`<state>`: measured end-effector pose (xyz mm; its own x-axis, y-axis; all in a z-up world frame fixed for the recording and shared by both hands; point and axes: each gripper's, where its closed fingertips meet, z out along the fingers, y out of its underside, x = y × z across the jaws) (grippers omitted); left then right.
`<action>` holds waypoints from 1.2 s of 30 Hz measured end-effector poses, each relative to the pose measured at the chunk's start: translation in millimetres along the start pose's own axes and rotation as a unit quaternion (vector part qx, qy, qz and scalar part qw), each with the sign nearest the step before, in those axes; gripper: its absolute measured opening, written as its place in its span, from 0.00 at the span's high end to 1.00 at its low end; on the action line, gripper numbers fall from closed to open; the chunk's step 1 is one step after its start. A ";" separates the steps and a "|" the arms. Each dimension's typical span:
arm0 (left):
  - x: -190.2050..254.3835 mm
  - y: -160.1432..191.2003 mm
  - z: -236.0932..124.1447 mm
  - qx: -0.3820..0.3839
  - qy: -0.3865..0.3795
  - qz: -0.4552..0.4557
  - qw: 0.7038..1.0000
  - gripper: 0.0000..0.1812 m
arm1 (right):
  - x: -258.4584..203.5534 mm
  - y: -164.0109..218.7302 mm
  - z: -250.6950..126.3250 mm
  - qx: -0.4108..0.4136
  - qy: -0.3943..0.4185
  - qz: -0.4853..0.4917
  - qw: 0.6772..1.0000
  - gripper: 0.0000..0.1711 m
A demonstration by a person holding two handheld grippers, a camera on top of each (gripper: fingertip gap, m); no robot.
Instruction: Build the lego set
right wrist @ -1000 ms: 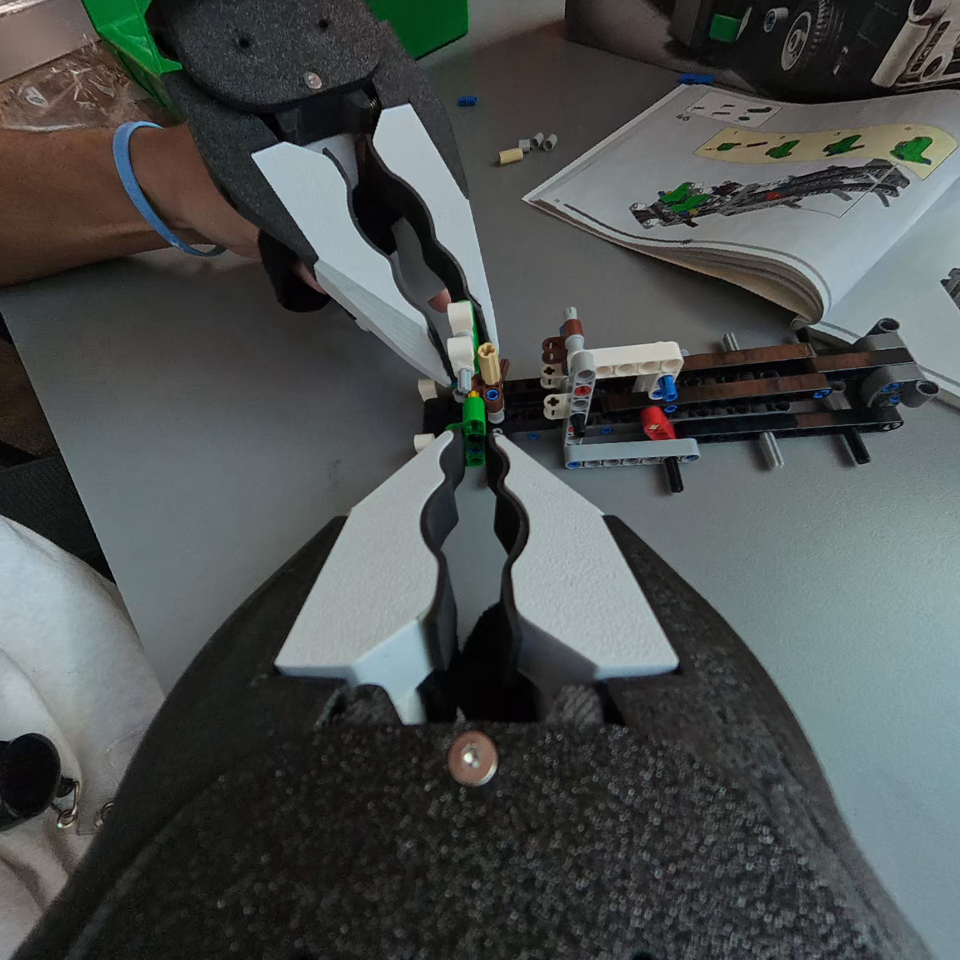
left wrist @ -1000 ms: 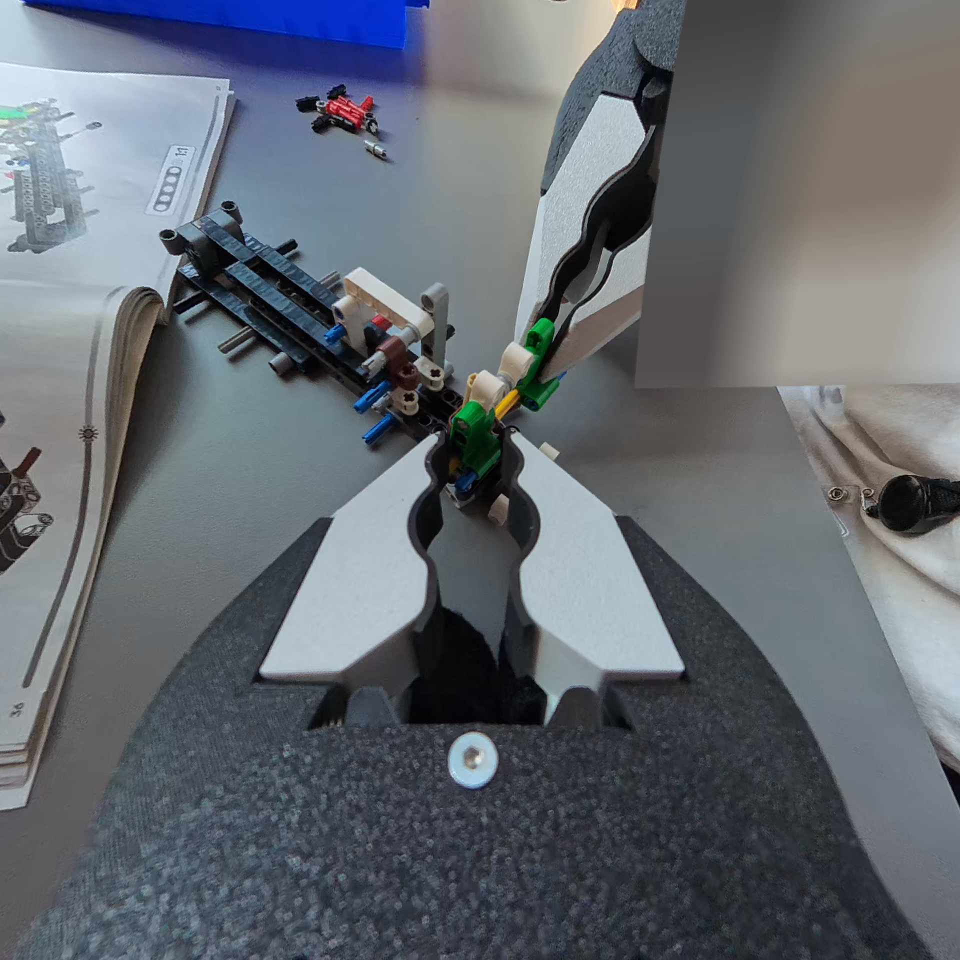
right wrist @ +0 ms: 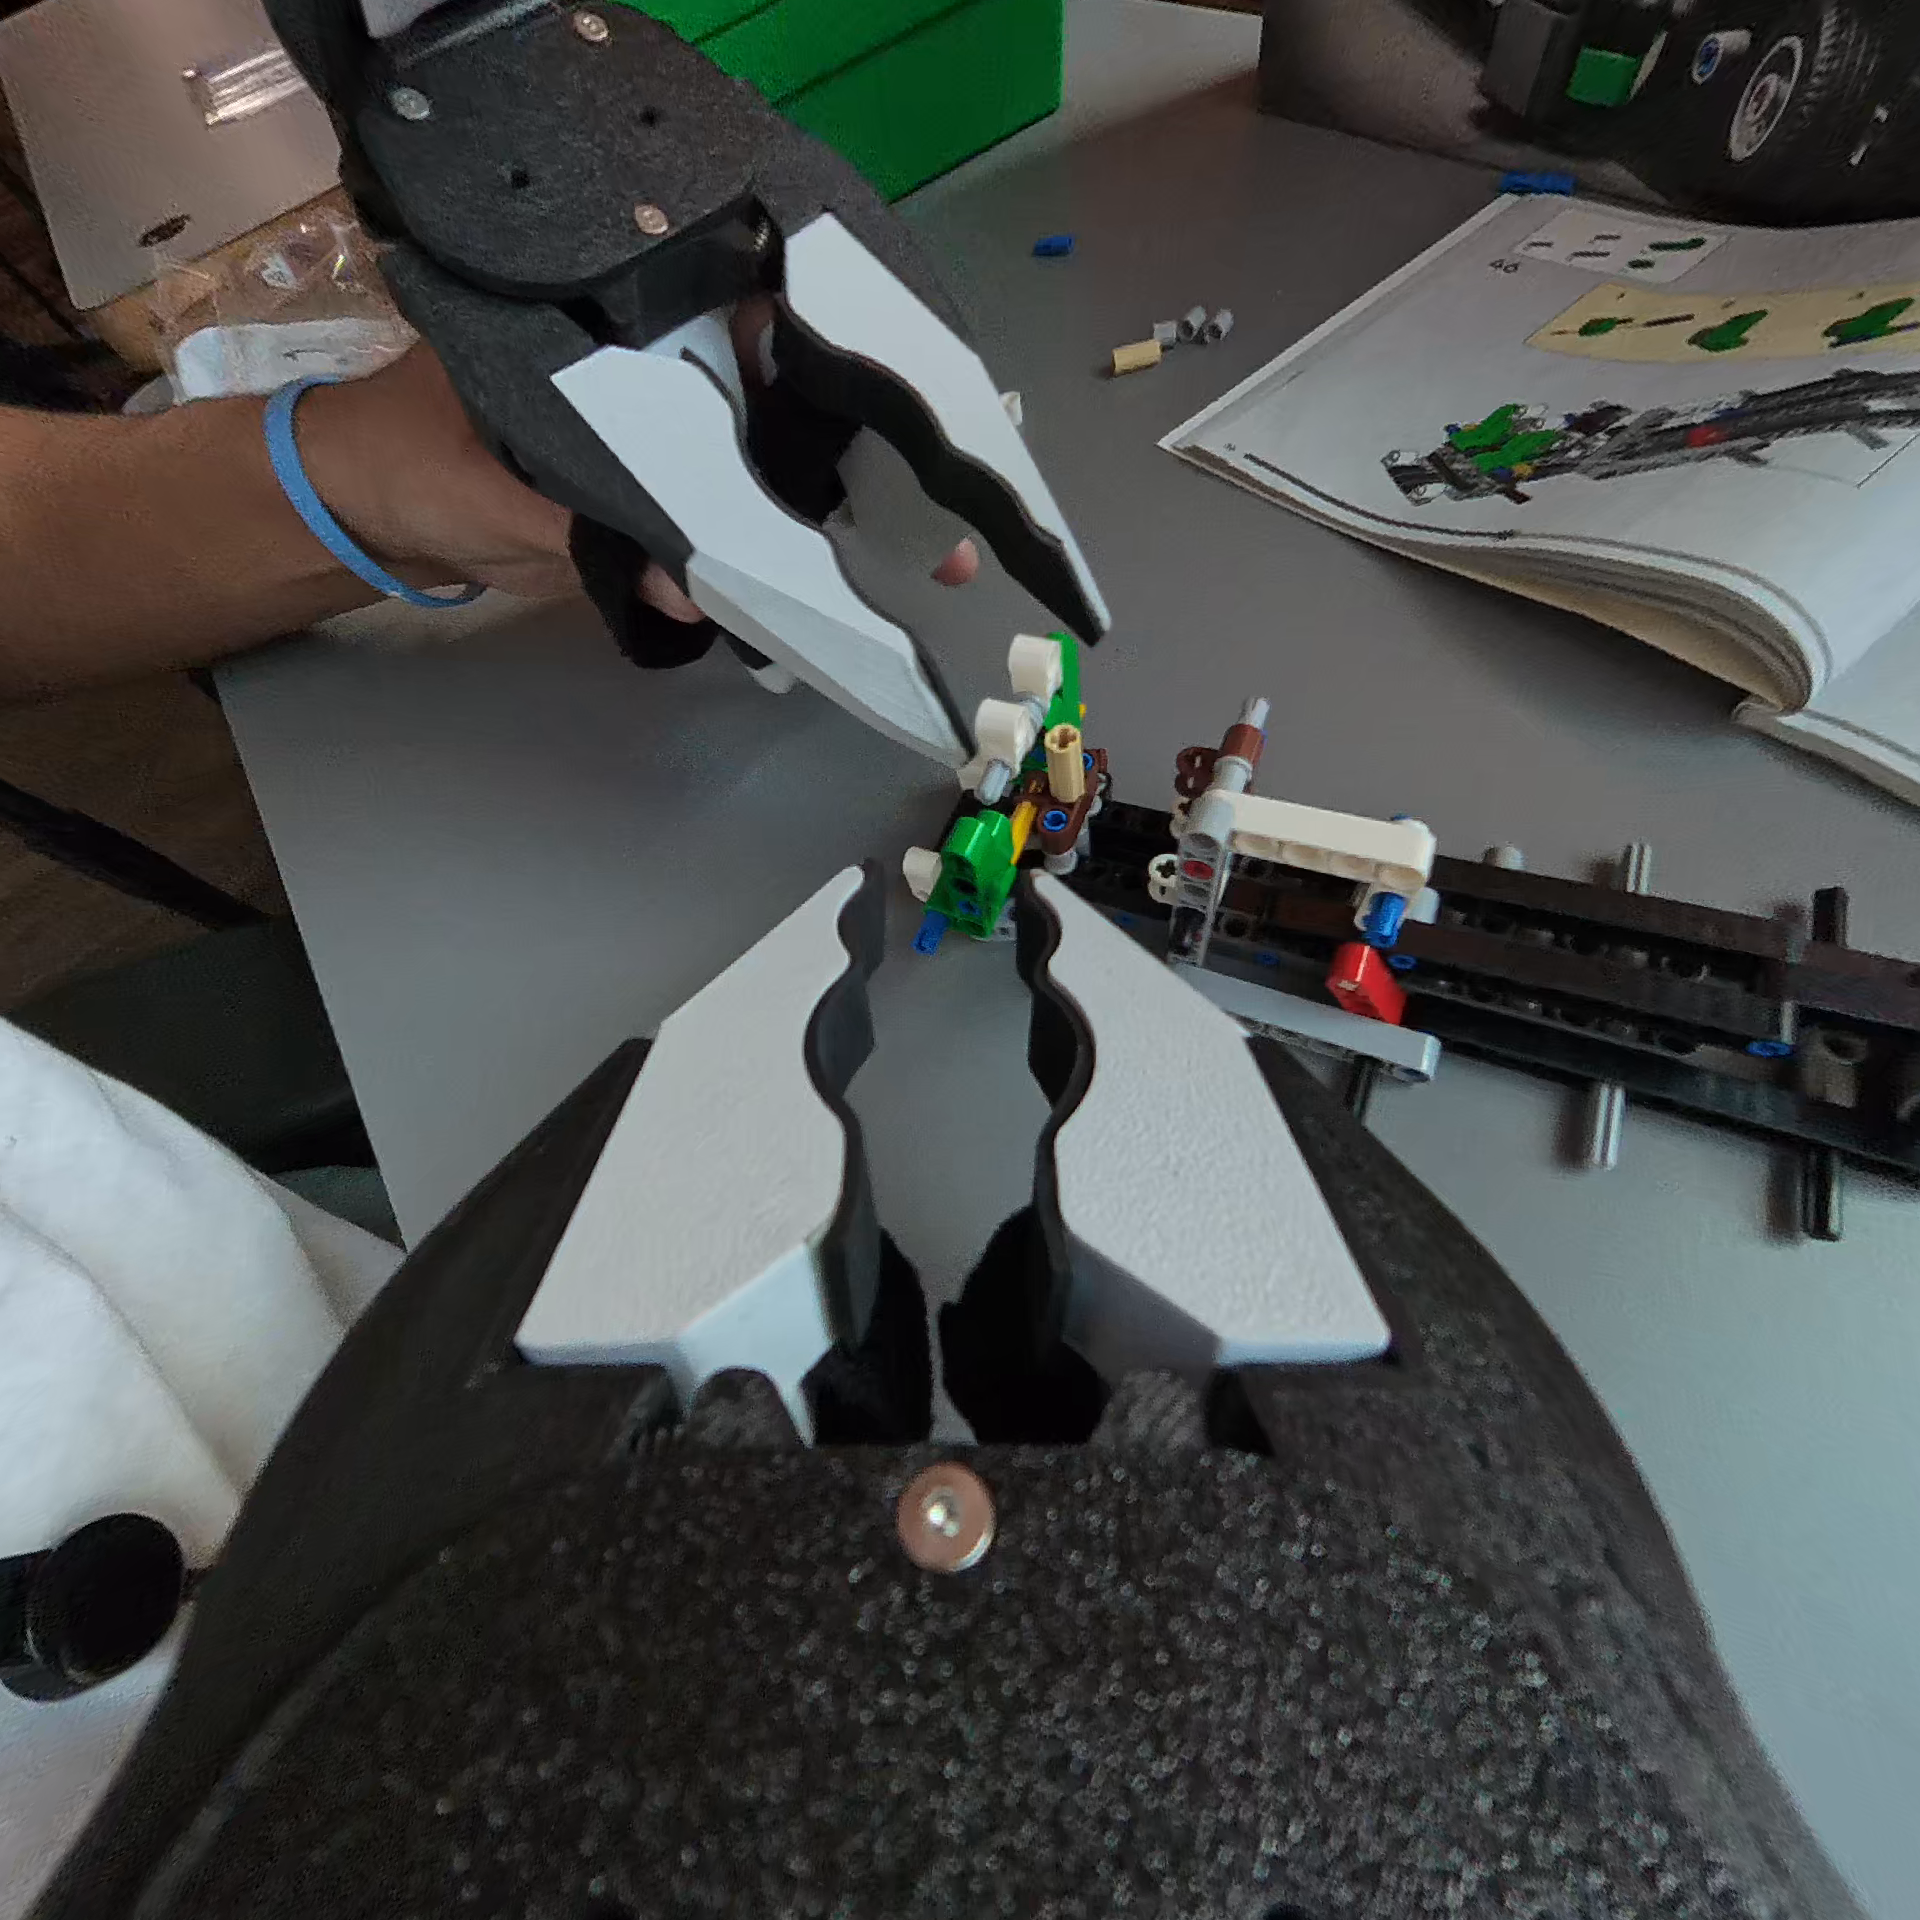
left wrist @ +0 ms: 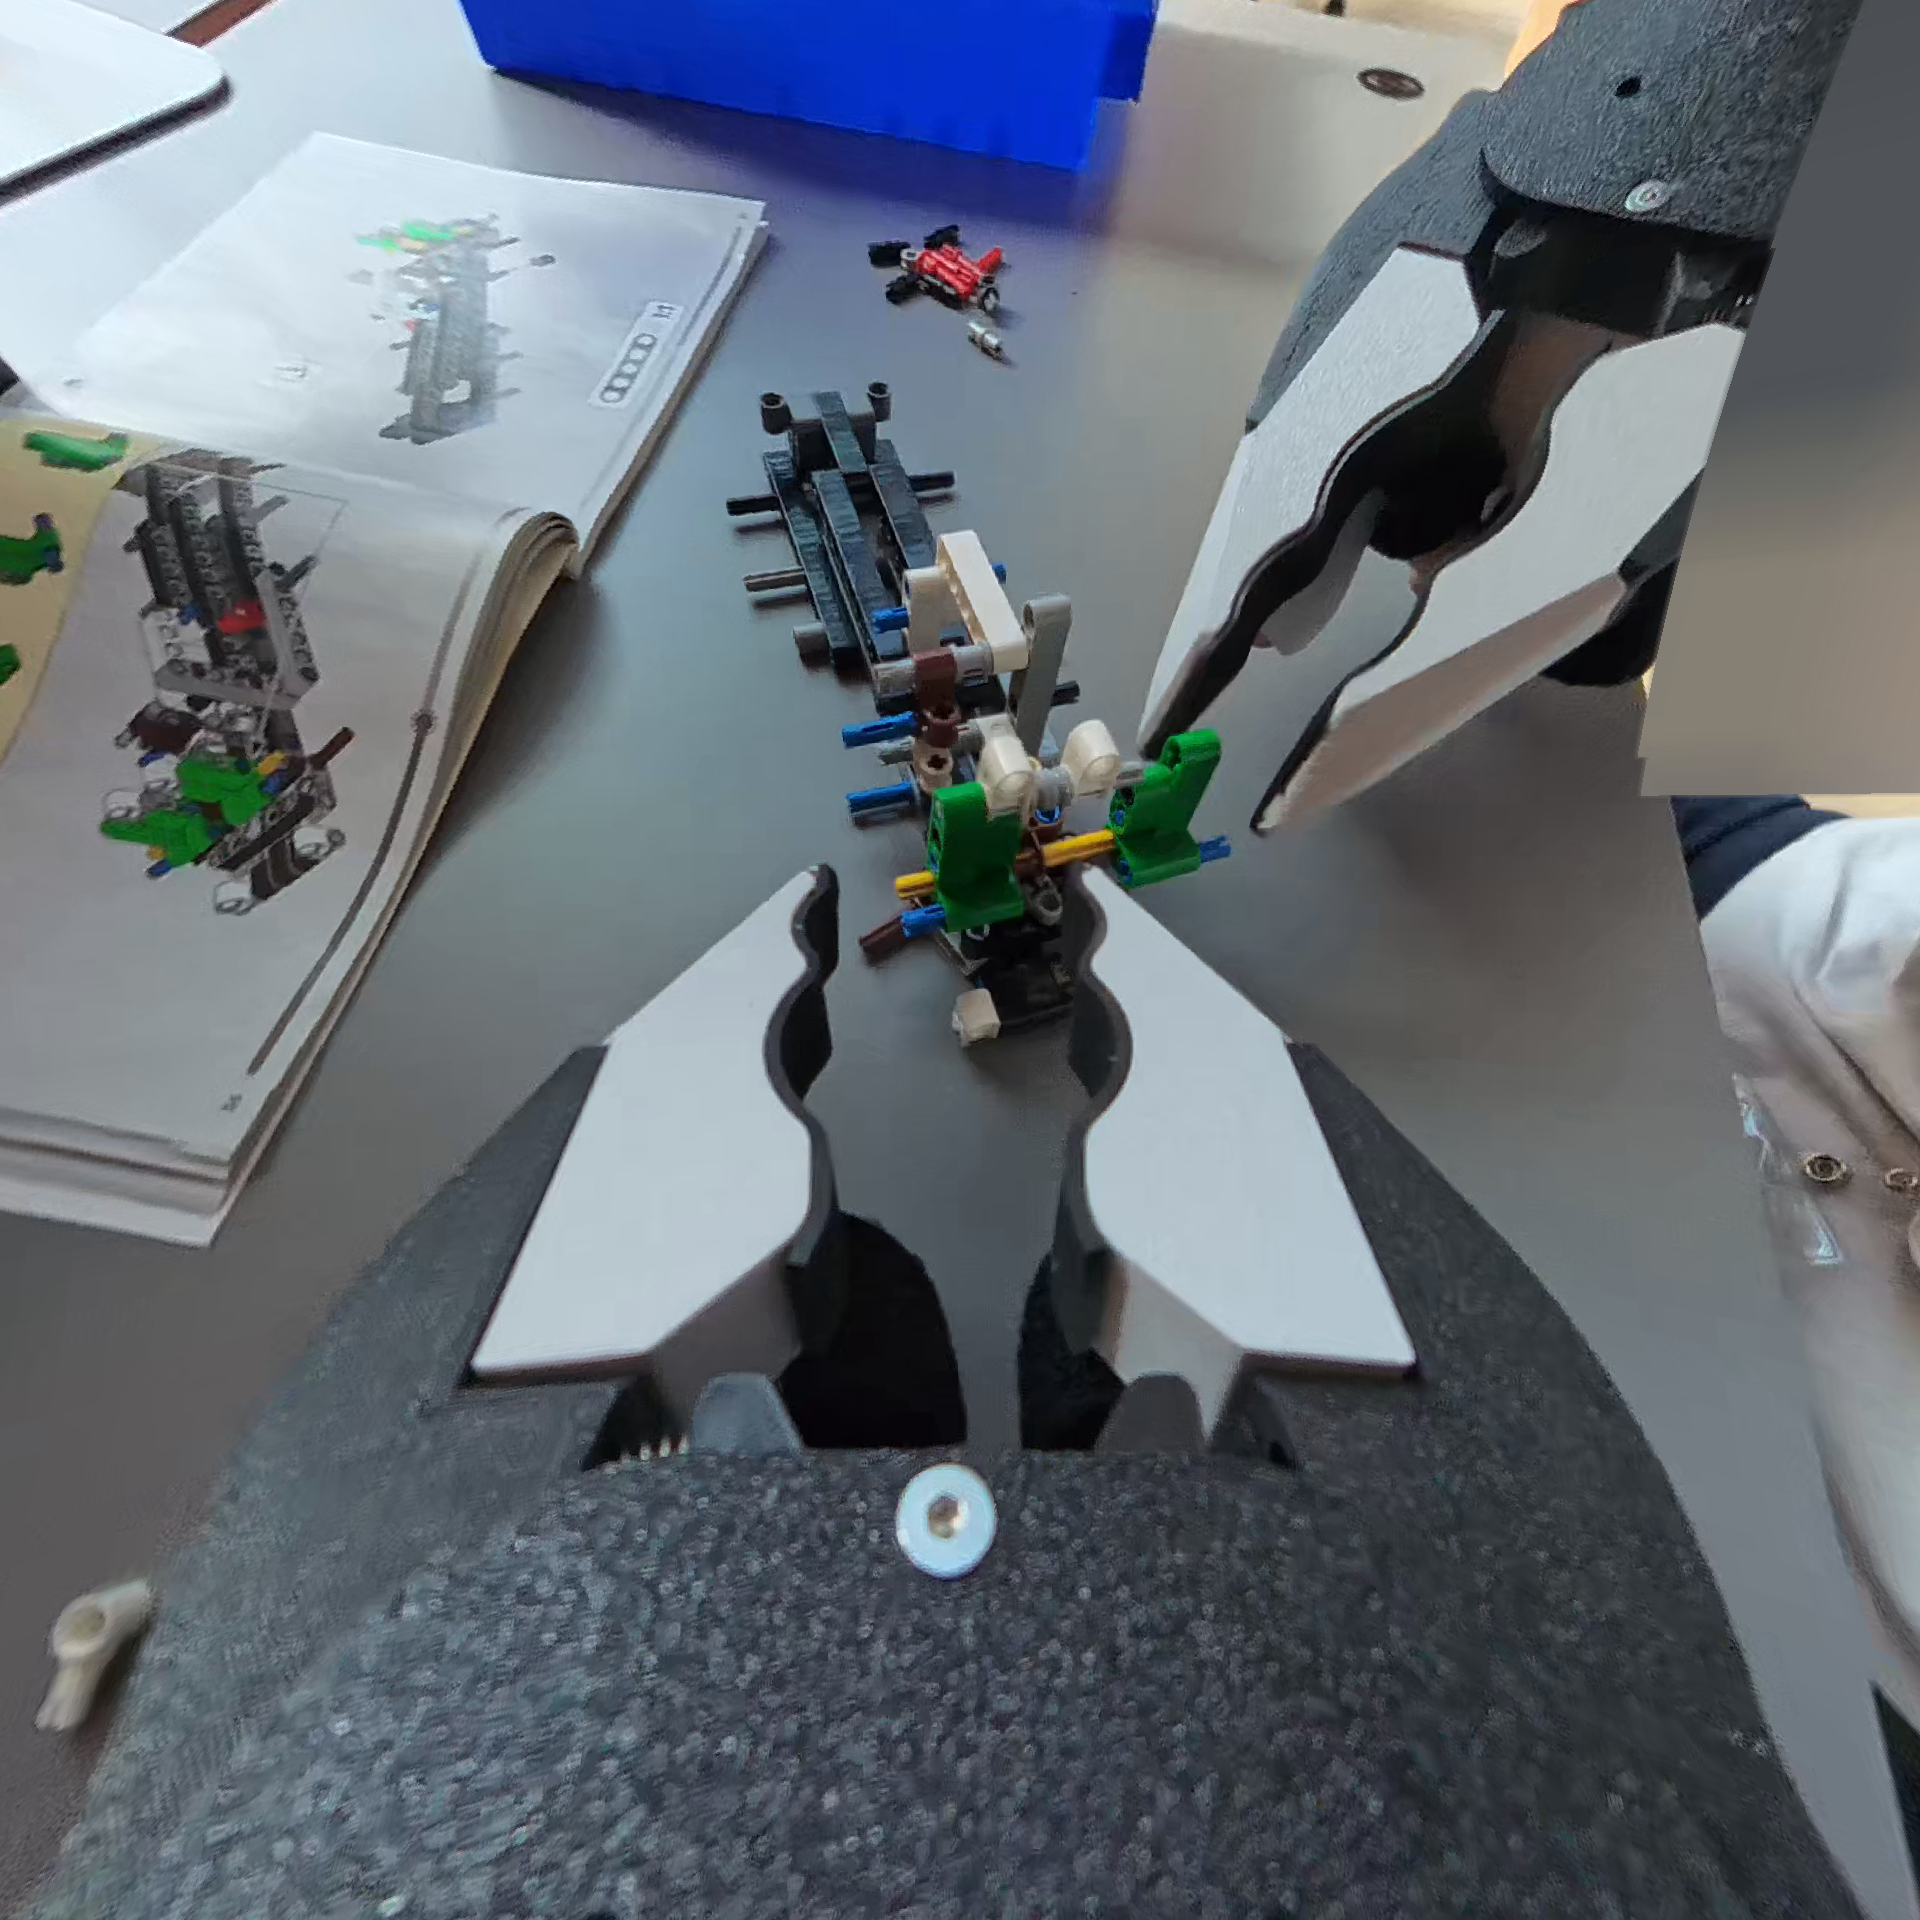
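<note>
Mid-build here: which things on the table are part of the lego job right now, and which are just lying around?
In the job:
lego frame with green pieces
open instruction book
loose red and black parts
left gripper and right gripper, both open

Lying about:
blue bin
green bin
plastic bag

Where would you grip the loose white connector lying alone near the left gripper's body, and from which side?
Grip the white connector across its narrow middle, coming from above. It lies flat on the table with bare surface around it, so open jaws could probably straddle it; its rounded ends look likelier to slip. The view is partly blurred there, so its exact shape is uncertain.
</note>
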<state>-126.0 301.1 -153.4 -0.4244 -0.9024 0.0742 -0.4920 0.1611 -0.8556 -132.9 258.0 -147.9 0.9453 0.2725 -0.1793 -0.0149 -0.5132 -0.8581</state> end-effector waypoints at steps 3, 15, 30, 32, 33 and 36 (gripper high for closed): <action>10.6 4.0 -4.7 0.014 -0.040 -0.025 0.999 0.66 | 3.0 -5.2 -19.7 -0.006 -0.037 -0.027 0.999 0.84; 15.9 10.7 13.5 -0.032 -0.180 0.026 0.983 0.60 | 25.9 -22.7 -29.0 -0.037 -0.229 -0.354 0.906 0.69; 17.5 13.4 16.4 -0.036 -0.140 -0.012 0.989 0.64 | 18.9 3.7 22.5 -0.184 -0.336 -0.401 0.832 0.59; 17.4 13.3 16.5 -0.035 -0.139 -0.014 0.990 0.65 | 16.9 8.0 23.0 -0.190 -0.345 -0.400 0.828 0.62; 17.3 13.3 16.5 -0.036 -0.139 -0.014 0.990 0.65 | 16.9 6.8 24.0 -0.186 -0.342 -0.402 0.829 0.64; 17.1 13.0 17.2 -0.036 -0.139 -0.013 0.989 0.65 | 13.9 3.6 23.5 -0.174 -0.351 -0.388 0.834 0.67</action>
<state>-126.6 280.9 -172.1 -0.1892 -0.9803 -0.0565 -0.5575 0.1546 -0.8157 -127.5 279.1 -164.8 0.2009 0.9793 0.0234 0.7243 -0.1324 -0.6767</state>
